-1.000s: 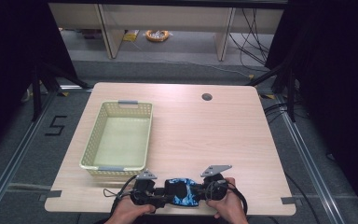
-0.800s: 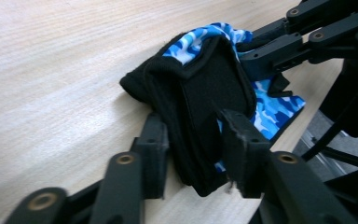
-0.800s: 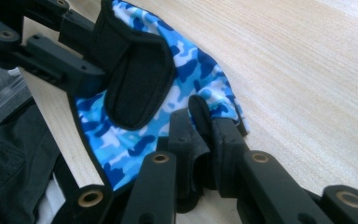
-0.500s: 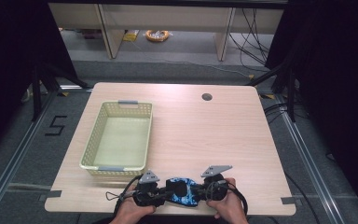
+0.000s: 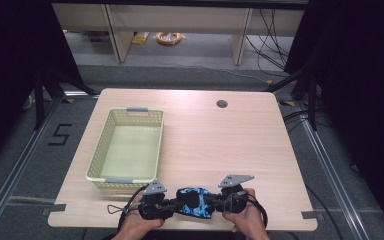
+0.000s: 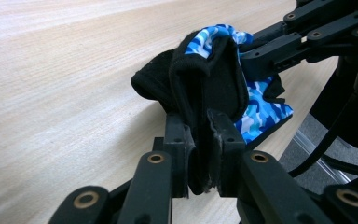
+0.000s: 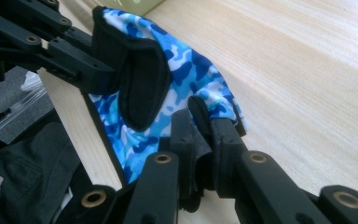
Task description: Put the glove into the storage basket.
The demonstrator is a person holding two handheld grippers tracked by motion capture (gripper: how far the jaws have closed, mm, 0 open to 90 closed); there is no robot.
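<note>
Two grippers clamp one blue camouflage garment (image 5: 195, 202) at the near edge of the table (image 5: 240, 145): the left gripper (image 6: 204, 154), whose jaws have just been closing, pinches its black trim, and the right gripper (image 7: 200, 144) is shut on a patterned fold. The yellow basket (image 5: 96, 165) stands just beyond, to the left. Judged risk: both bites look shallow, so uneven pulling could slip the fabric free, dropping it off the near edge

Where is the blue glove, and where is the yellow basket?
blue glove (image 5: 196, 202), high view, middle of its camouflage fabric.
yellow basket (image 5: 98, 161), high view, its left wall.
</note>
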